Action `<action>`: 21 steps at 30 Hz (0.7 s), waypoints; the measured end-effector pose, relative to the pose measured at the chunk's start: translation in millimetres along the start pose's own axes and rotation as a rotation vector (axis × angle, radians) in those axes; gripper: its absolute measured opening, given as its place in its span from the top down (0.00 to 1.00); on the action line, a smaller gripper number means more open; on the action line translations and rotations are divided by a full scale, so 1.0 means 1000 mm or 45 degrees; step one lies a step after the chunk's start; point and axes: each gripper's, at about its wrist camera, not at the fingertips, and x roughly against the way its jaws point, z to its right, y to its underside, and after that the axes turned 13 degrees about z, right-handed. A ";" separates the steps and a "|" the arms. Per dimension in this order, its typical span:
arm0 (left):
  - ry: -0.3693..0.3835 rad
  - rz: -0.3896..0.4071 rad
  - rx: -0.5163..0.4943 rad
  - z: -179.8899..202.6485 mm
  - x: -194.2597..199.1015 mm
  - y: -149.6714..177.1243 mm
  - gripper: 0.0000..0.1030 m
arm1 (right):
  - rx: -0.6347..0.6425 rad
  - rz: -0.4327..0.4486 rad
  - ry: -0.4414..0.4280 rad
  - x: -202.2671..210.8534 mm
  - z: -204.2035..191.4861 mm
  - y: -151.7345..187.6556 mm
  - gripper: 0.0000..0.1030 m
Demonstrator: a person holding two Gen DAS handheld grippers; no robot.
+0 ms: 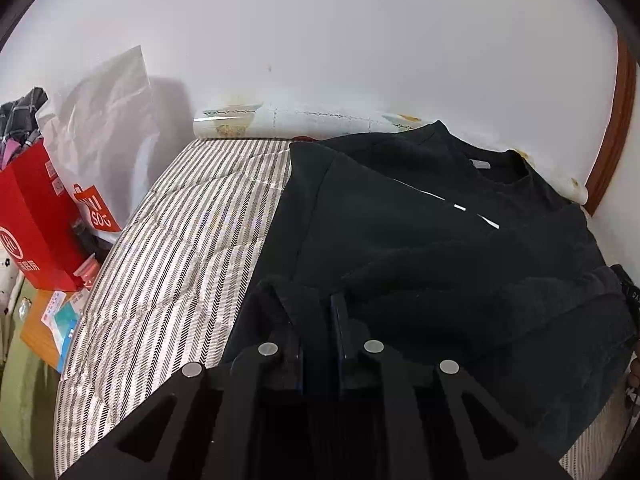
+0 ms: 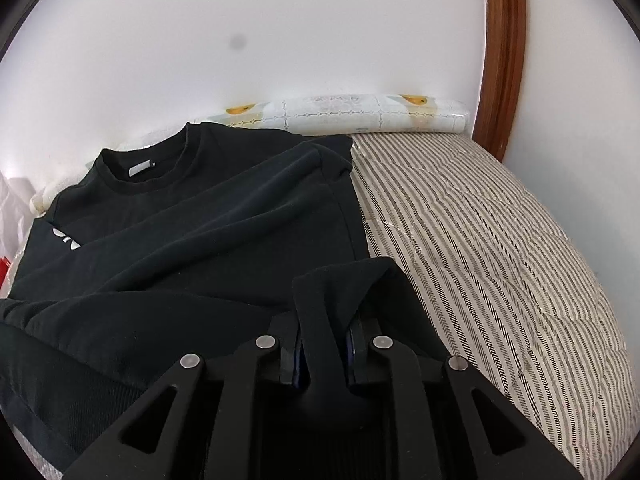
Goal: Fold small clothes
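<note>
A black sweatshirt (image 1: 400,208) lies on the striped bed cover (image 1: 180,240), collar toward the wall, its sleeves folded across the chest. My left gripper (image 1: 316,312) is shut on a fold of fabric at the near left corner of the hem. In the right wrist view the same sweatshirt (image 2: 200,232) fills the left half. There my right gripper (image 2: 326,332) is shut on a raised fold of the near right corner, and black cloth runs up between its fingers. White lettering on the chest is partly hidden by a sleeve.
A rolled patterned sheet (image 1: 280,120) (image 2: 360,118) lies along the wall at the bed's far edge. A red paper bag (image 1: 36,220) and a white plastic bag (image 1: 104,128) stand left of the bed. A wooden door frame (image 2: 504,40) rises at right. Bare bed cover (image 2: 500,240) lies right of the sweatshirt.
</note>
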 end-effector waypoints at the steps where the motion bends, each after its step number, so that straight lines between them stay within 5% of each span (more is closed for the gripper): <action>1: -0.006 0.002 -0.007 0.001 0.000 0.000 0.88 | 0.003 -0.002 0.001 0.000 0.000 0.000 0.85; 21: -0.025 0.010 -0.030 0.005 0.000 0.003 0.88 | -0.002 -0.009 -0.001 -0.002 0.000 0.000 0.84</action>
